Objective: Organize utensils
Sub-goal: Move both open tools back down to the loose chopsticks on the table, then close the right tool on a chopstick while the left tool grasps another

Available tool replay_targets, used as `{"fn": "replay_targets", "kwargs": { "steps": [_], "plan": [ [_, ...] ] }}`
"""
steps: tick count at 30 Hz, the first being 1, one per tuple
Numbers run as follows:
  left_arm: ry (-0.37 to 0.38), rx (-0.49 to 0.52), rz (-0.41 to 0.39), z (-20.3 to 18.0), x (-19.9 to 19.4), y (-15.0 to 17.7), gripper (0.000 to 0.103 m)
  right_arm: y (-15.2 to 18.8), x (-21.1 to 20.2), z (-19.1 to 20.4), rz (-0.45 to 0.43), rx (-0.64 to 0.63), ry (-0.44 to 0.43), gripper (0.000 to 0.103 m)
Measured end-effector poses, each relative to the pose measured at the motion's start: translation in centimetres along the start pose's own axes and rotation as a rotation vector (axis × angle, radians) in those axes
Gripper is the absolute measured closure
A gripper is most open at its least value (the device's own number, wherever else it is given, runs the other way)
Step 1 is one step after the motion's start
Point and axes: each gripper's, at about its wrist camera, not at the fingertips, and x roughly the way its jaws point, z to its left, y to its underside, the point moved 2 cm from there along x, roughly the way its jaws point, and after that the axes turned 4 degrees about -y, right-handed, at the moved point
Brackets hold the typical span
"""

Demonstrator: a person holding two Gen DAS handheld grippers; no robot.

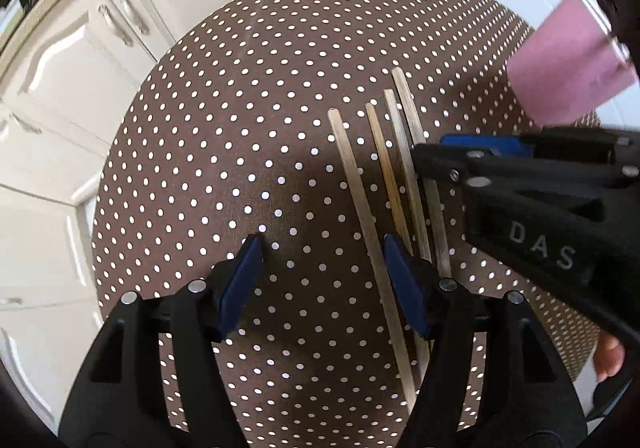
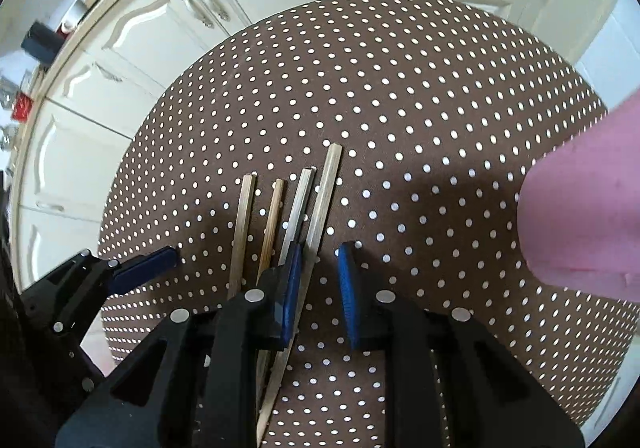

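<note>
On the round table's brown, white-dotted cloth (image 1: 248, 95), four pale wooden chopsticks (image 2: 276, 215) lie side by side, apparently still being sorted. The left gripper (image 1: 320, 280) stands wide, holding nothing; the right gripper (image 2: 320, 288) straddles the rightmost stick, jaws slightly apart, not gripping.

Both the left gripper (image 1: 320, 248) and the right gripper (image 2: 320, 252) have black angular plastic arms, silver round rivets and blue ribbed pads (image 2: 347, 288), with raised "DAS" lettering at the frame's right.

Round table (image 1: 240, 95), brown white-dotted cloth; four wooden chopsticks (image 1: 362, 207) side by side on it.
</note>
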Motion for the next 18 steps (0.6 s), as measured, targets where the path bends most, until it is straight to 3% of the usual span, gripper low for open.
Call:
{"fn": "replay_targets", "kwargs": {
  "steps": [4,6,9,11,14,18],
  "plan": [
    [-0.008,-0.002,-0.006,-0.6,0.0,-0.3,0.041,-0.3,0.5,1.1,-0.006,-0.084,0.058,0.087],
    [-0.005,0.010,-0.017,-0.7,-0.1,-0.5,0.050,-0.3,0.7,1.5,-0.005,-0.117,0.076,0.088],
    [0.004,0.031,-0.024,-0.8,-0.4,-0.6,0.069,-0.2,0.8,1.0,0.005,-0.098,0.056,0.093],
    [0.010,0.029,-0.023,-0.7,-0.6,-0.5,0.074,0.0,0.6,0.1,0.020,-0.054,0.019,0.096],
    [0.026,0.004,-0.024,-0.4,-0.8,-0.3,0.091,0.5,0.4,-0.8,0.033,-0.011,-0.024,0.098],
    [0.063,-0.038,-0.021,0.0,-1.2,0.4,0.097,1.5,0.1,-1.8,0.039,0.039,-0.076,0.098]
  ]
}}
